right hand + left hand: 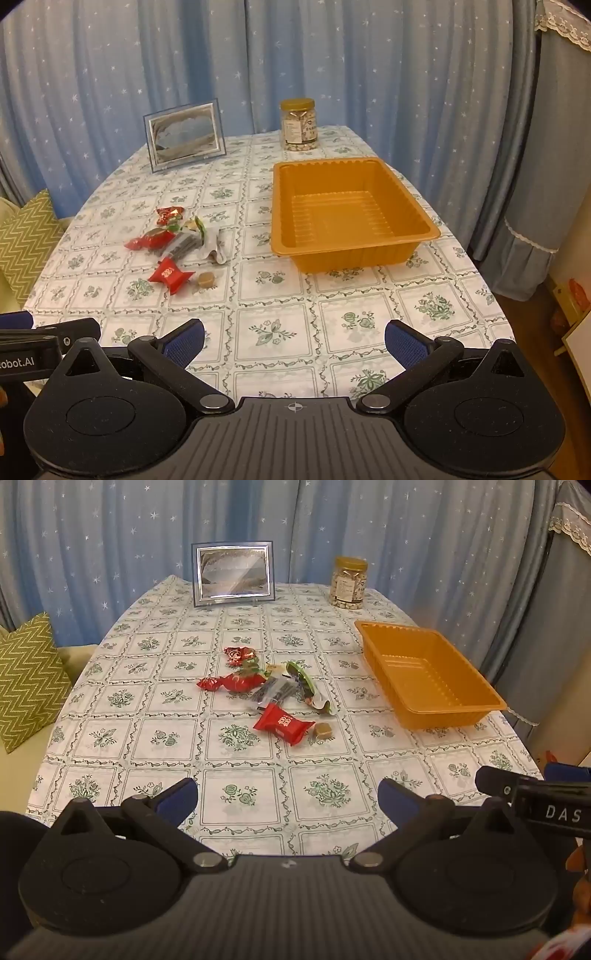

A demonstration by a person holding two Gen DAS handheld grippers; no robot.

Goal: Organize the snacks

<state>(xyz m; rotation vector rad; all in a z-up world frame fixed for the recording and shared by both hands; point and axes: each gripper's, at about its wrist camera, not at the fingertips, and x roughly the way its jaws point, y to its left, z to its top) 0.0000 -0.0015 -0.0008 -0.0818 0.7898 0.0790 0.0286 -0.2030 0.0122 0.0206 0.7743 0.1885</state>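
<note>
I count three red-wrapped candies (282, 723), one brown toffee (323, 732), one orange tray (436, 710), one nut jar (349, 583), one photo frame (233, 574).

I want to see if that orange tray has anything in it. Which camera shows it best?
The right wrist view: the orange tray sits near centre, its whole bare floor visible, no snacks inside. The left wrist view shows it off to the right, at an angle.

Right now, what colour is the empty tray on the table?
Orange; the tray shows best in the right wrist view.
</note>
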